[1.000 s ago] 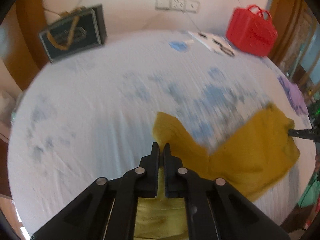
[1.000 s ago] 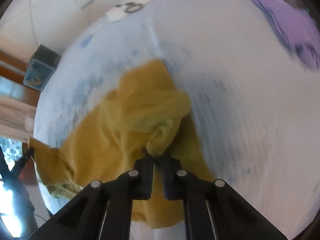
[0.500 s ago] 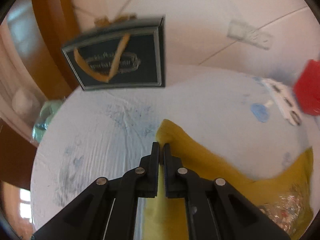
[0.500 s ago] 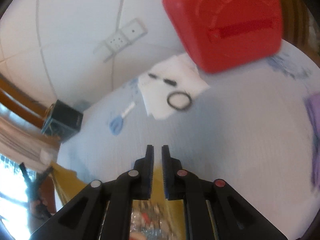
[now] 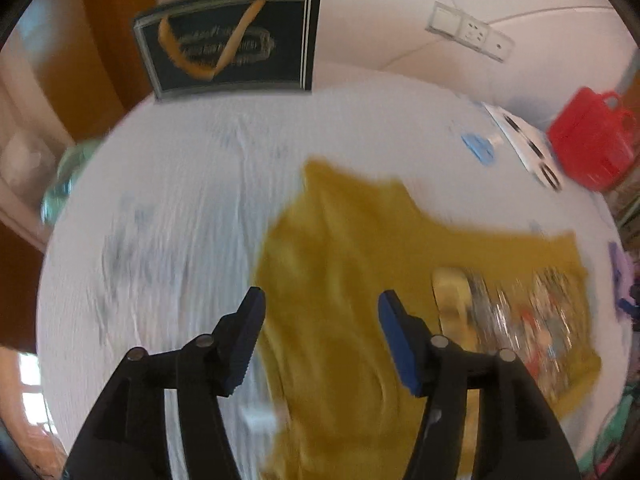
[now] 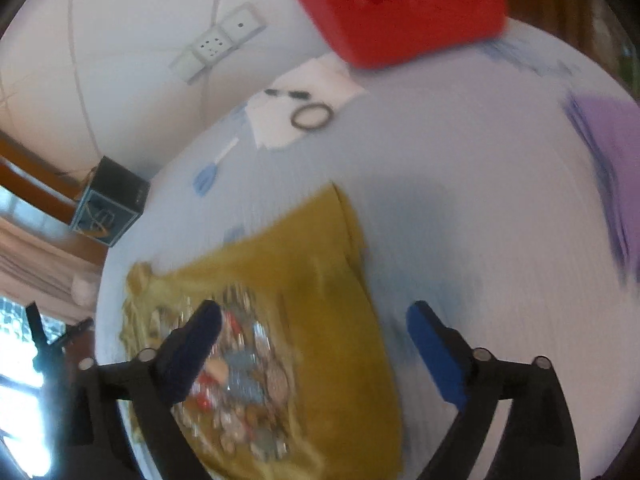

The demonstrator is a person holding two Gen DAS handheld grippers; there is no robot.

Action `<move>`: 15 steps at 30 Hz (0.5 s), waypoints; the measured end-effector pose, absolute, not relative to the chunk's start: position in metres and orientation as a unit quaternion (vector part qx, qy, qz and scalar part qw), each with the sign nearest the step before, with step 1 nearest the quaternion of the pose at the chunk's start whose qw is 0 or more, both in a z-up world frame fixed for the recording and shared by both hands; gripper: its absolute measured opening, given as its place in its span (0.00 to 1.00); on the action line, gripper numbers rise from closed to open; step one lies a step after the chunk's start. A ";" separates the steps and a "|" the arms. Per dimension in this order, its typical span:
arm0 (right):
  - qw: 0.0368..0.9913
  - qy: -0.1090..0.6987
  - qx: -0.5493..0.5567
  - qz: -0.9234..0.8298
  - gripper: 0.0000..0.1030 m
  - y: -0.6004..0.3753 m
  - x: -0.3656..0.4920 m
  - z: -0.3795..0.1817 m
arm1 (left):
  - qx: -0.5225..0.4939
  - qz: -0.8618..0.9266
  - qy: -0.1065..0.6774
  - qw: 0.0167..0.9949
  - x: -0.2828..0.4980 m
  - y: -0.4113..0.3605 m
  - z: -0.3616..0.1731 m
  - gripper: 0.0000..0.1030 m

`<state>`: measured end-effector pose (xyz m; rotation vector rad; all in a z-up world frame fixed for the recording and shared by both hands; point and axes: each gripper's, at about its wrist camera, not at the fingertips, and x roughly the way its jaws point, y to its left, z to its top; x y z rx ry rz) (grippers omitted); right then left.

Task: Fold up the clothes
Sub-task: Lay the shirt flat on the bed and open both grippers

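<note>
Each hand-held gripper has black arms, silver screws and ribbed blue pads.

A pale blue sheet covered the bed. On it lay a mustard shirt, spread print-side up, a red bag, white papers bearing a dark ring, a dark box and a purple cloth.

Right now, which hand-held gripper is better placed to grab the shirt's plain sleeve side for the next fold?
Left, probably. The left hand-held gripper hangs open over the mustard shirt on its plain side; the right hand-held gripper straddles the printed side's edge.
</note>
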<state>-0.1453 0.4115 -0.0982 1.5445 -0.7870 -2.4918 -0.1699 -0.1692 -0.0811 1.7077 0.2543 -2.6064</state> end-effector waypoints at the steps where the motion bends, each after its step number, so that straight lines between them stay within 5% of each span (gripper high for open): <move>1: 0.051 -0.270 0.505 -0.818 0.95 0.415 -0.130 -0.100 | 0.552 -0.830 0.084 0.008 -0.155 -0.168 -0.086 0.56; 8: 0.046 -0.308 0.521 -0.795 0.94 0.426 -0.057 -0.111 | 0.590 -0.803 0.082 0.021 -0.072 -0.155 -0.127 0.56; 15: -0.004 -0.238 0.573 -0.784 0.66 0.420 -0.036 -0.131 | 0.609 -0.790 0.067 0.035 -0.035 -0.137 -0.159 0.56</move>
